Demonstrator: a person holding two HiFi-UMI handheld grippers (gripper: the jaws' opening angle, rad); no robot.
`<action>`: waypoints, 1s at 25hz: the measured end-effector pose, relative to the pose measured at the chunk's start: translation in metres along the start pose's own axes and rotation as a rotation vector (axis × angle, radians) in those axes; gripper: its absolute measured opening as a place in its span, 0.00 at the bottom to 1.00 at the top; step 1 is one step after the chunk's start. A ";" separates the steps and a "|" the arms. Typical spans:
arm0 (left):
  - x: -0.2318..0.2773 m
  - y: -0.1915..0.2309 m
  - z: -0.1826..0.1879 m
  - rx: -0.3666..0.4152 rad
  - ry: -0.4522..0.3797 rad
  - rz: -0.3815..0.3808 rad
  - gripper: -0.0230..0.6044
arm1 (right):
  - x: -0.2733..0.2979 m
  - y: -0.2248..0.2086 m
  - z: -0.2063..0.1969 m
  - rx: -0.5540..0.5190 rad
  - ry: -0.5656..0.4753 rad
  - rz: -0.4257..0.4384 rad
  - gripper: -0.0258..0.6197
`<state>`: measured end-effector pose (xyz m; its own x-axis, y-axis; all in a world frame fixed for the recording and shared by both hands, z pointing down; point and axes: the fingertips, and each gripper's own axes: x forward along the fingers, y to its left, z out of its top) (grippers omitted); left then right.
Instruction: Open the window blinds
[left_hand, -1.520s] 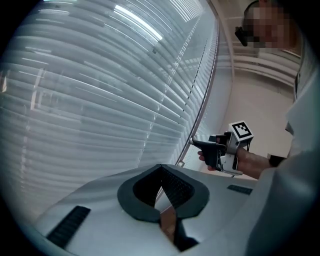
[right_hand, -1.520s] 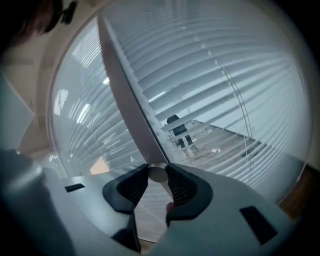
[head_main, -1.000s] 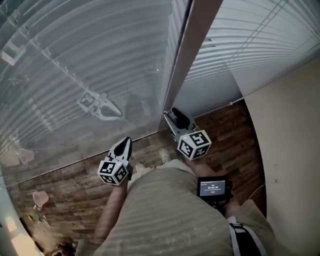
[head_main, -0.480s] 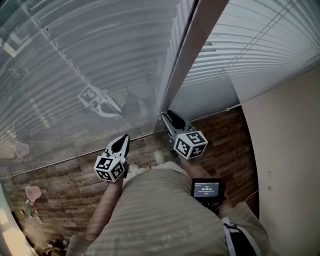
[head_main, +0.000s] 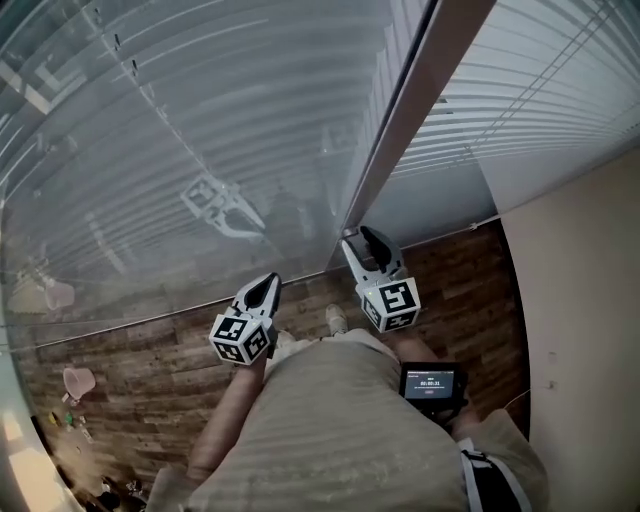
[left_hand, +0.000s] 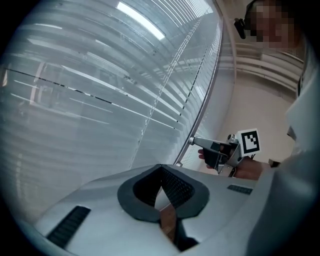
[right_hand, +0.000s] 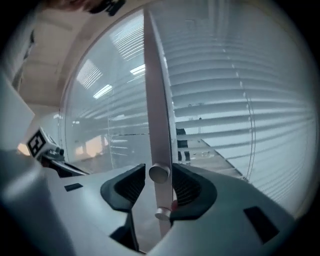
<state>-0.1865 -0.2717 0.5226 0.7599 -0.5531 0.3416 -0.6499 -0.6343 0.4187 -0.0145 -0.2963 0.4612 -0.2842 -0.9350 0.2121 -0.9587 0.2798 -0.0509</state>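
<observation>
White slatted blinds hang behind glass on both sides of a grey upright frame post. My right gripper points at that post low down. In the right gripper view a small round knob on the post sits between the pads, with a thin gap on each side; the jaws have just been opening. A second knob sits just below. My left gripper hangs to the left, pointing at the glass, fingertips together and empty. The slats on the right lie partly tilted.
A beige wall closes the right side. Wood-look floor runs along the glass. A small screen hangs at the person's waist. A pink cup stands on the floor at left. The glass reflects a gripper.
The right gripper has rolled about its own axis at the post, its marker cube turned. The left gripper has kept its place. The head view has shifted slightly.
</observation>
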 end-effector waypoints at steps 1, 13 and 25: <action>0.000 0.001 0.000 -0.001 -0.001 0.003 0.06 | 0.002 0.002 0.001 -0.070 0.013 -0.015 0.30; 0.000 0.003 0.005 -0.005 -0.014 0.031 0.06 | 0.006 -0.011 -0.001 0.210 0.042 0.018 0.25; 0.001 0.004 0.009 0.000 0.000 0.023 0.06 | 0.011 -0.013 -0.001 1.024 0.037 0.131 0.24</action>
<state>-0.1886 -0.2800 0.5170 0.7450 -0.5671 0.3512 -0.6669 -0.6216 0.4110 -0.0056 -0.3103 0.4649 -0.4032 -0.8984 0.1742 -0.4760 0.0433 -0.8784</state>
